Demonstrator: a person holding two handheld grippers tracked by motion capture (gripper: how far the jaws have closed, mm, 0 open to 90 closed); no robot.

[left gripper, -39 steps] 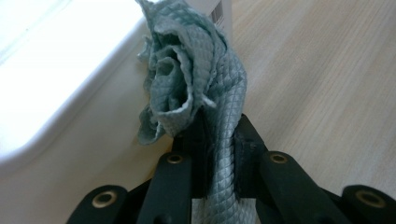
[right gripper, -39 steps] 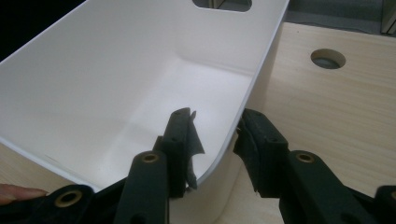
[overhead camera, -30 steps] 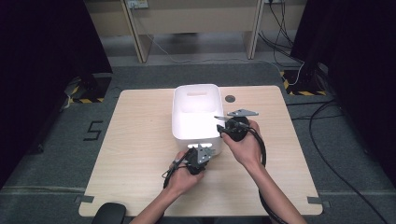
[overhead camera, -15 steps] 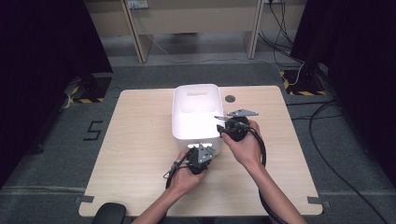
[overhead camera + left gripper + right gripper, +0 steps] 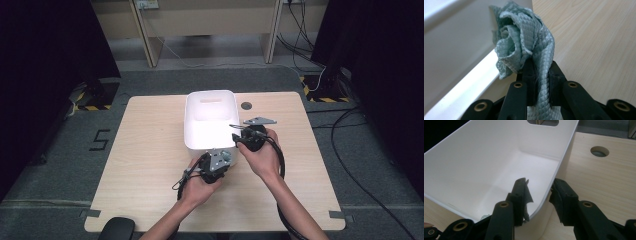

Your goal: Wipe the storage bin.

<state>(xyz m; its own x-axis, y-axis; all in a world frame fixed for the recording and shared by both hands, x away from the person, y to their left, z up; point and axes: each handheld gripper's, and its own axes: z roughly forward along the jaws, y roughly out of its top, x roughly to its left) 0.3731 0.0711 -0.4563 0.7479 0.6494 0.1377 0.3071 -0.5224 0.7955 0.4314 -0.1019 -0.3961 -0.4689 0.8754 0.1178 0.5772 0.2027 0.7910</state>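
The left gripper (image 5: pixel 223 159) has risen a little since a second ago and is now at the near rim of the bin (image 5: pixel 192 131). Its jaws are pressed together on a green cloth (image 5: pixel 524 47), which hangs bunched just beside the bin wall. The right gripper (image 5: pixel 538 188) has not moved; its jaws stand on both sides of the bin's right wall and steady it. I judge the cloth goes into the bin next.
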